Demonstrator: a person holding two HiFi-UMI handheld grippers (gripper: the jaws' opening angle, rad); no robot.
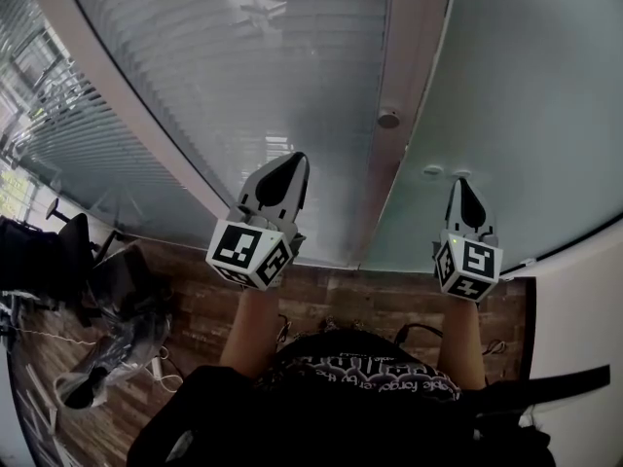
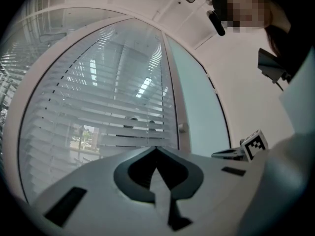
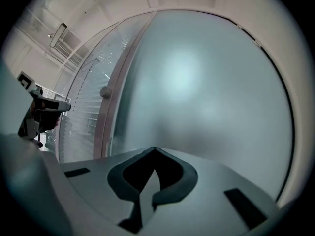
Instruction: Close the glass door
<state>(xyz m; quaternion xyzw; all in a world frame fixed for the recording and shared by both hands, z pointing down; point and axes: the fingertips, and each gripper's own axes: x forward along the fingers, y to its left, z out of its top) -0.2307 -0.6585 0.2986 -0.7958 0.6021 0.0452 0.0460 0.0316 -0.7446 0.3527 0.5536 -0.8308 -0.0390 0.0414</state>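
Facing glass door (image 1: 516,76), nothing held.
Left gripper (image 1: 295,160) and right gripper (image 1: 462,183) jaws pinched together; knob (image 1: 388,119) at left gripper's 2 o'clock.

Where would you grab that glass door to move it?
Probably the small round knob on the upright frame: it is the only part sticking out from the flat glass. Come straight at it from the front, jaws opened to either side. The left tool and right tool are both shut and empty now.

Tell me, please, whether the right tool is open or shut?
Shut: the right tool shows its jaws meeting at the tips in the right gripper view, nothing between them, facing the frosted glass door.
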